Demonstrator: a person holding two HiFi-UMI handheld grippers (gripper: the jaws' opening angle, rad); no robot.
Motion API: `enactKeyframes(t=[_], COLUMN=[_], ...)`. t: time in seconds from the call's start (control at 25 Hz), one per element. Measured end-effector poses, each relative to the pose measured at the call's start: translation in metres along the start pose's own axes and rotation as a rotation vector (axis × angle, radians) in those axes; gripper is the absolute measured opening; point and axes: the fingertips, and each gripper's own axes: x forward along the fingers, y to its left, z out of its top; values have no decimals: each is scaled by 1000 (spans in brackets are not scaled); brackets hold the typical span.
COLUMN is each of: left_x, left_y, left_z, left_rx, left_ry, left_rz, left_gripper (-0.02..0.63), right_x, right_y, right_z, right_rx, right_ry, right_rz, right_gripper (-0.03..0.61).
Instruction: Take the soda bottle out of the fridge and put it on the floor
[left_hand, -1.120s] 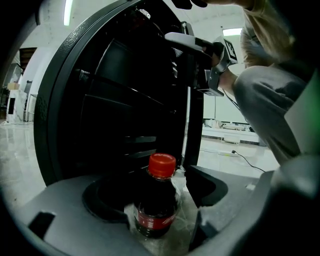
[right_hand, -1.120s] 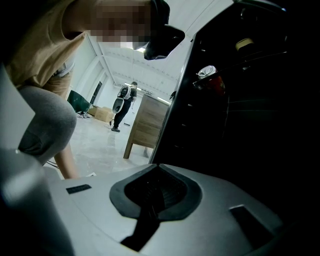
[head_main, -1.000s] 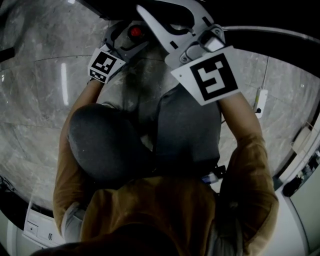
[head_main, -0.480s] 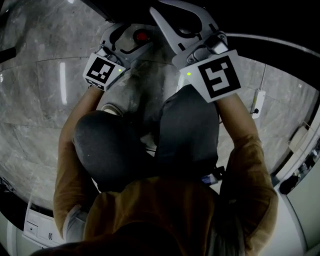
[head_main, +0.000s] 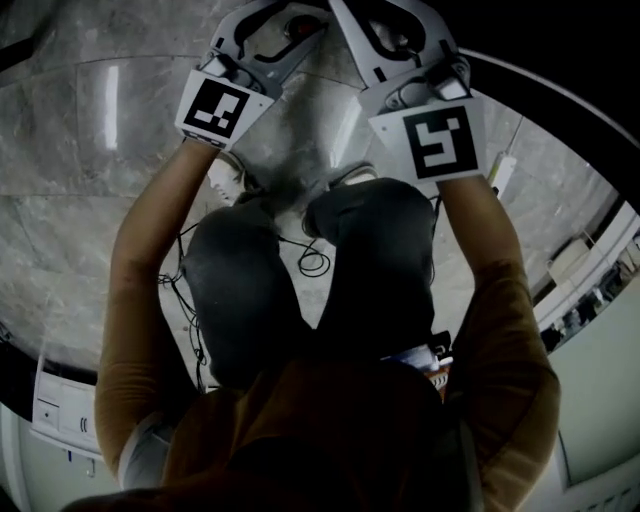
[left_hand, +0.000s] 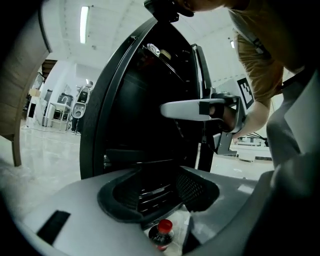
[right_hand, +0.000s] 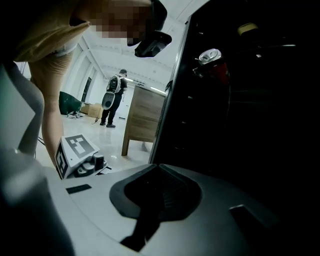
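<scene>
The left gripper points level toward the open fridge. Its jaws are closing, and between them, low down near their root, stands the bottle. The pads do not seem to press on it yet. The bottle is below this gripper and very close to it. Its long axis is upright, with the red cap on top, so it crosses the direction of the jaws. The bottle is already outside the fridge and over the pale floor, but I cannot tell if its base rests there.

The left gripper is clearly the nearer one. The right gripper is to the right of it and ahead, beside the fridge door. Its jaws are pressed together with nothing between them. I judge that the coming move depends on whether the left jaws settle on the bottle or lift away from it.

Compared with one second ago, in the head view both grippers have moved further from the body and higher in the picture. The knees are less bent, and the shoes and cables on the floor now show. The left jaws were spread to their widest then, and the cap has stayed between them.
</scene>
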Motion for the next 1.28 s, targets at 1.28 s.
enactKeyframes(t=[1.28], left_x=[-93], left_y=[-51], left_z=[206], left_rx=[-138], left_ry=[170], left_rz=[129], left_gripper=[3], right_x=[-100], right_y=[-38], right_z=[191], right_rx=[115], right_ry=[115], right_rz=[-124], right_gripper=[2])
